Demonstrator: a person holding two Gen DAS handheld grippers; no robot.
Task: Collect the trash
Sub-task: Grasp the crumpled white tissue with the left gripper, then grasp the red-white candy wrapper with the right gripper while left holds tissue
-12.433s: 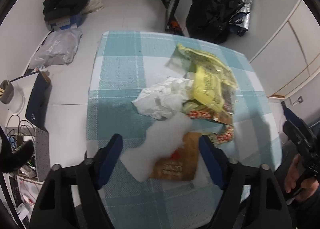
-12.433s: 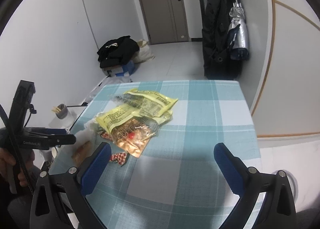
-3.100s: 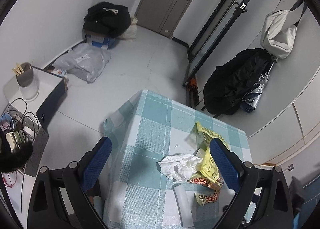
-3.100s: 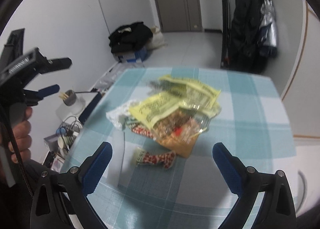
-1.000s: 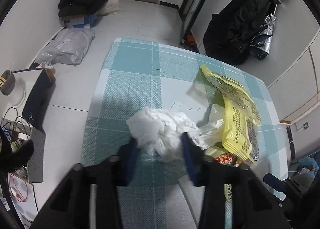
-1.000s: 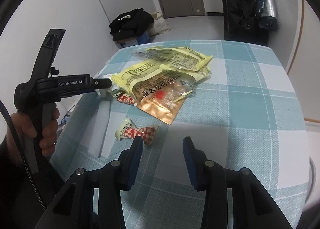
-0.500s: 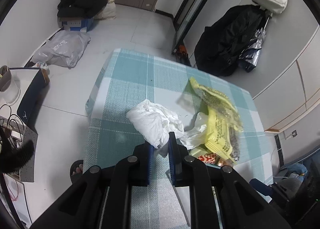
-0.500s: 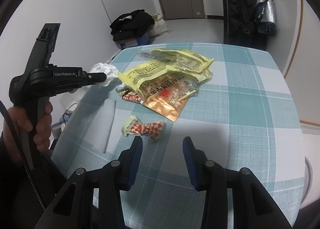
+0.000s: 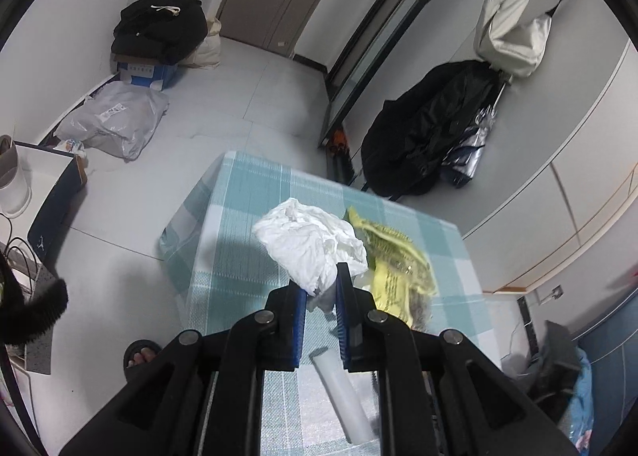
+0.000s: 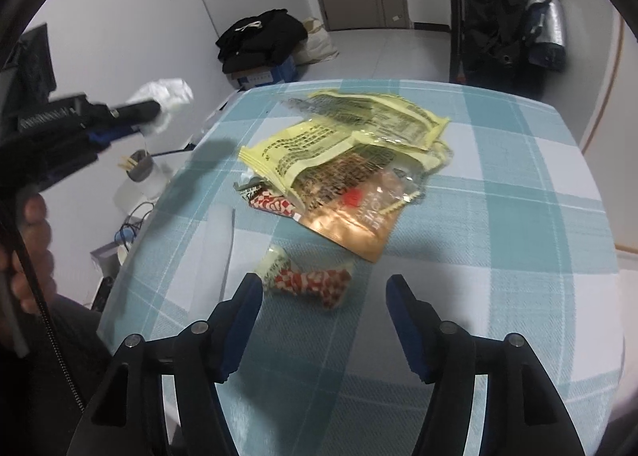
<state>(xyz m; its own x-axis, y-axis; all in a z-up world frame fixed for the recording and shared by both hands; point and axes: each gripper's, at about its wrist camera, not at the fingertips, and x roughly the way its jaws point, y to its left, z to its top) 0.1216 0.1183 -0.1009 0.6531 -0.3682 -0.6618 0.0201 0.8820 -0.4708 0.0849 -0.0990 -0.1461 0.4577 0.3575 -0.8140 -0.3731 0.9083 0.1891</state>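
In the left wrist view, the left gripper (image 9: 321, 296) is seen clenched on a crumpled white tissue (image 9: 311, 244), whose lower end is pinched between the blue pads while the bulk of it billows out above the fingertips, clear of the table. Below the jaws, a white foam strip (image 9: 345, 400) is seen lying on the teal-and-white checked tablecloth (image 9: 235, 256). Just beyond the tissue, yellow printed wrappers (image 9: 392, 268) are spread on the cloth.

In the right wrist view, the right gripper (image 10: 323, 296) is held above the near part of the table, its jaws having just been opening; they stand apart with nothing pressed between the pads. A red-and-white checked candy wrapper (image 10: 307, 280) lies on the cloth just ahead of the fingertips, nearer the left pad. Farther on, a copper-coloured foil pouch (image 10: 355, 225) lies partly under the yellow wrappers (image 10: 343, 137), with a second checked wrapper (image 10: 271, 203) tucked at their left edge. At the left edge of this view, the hand (image 10: 28, 252) gripping the left gripper (image 10: 153, 113) is visible, with the tissue (image 10: 167, 95) raised off the table's side.

Beyond the table, dark clothing on a blue box (image 9: 155, 37) is piled against the wall, and a black coat (image 9: 426, 129) hangs at the right.
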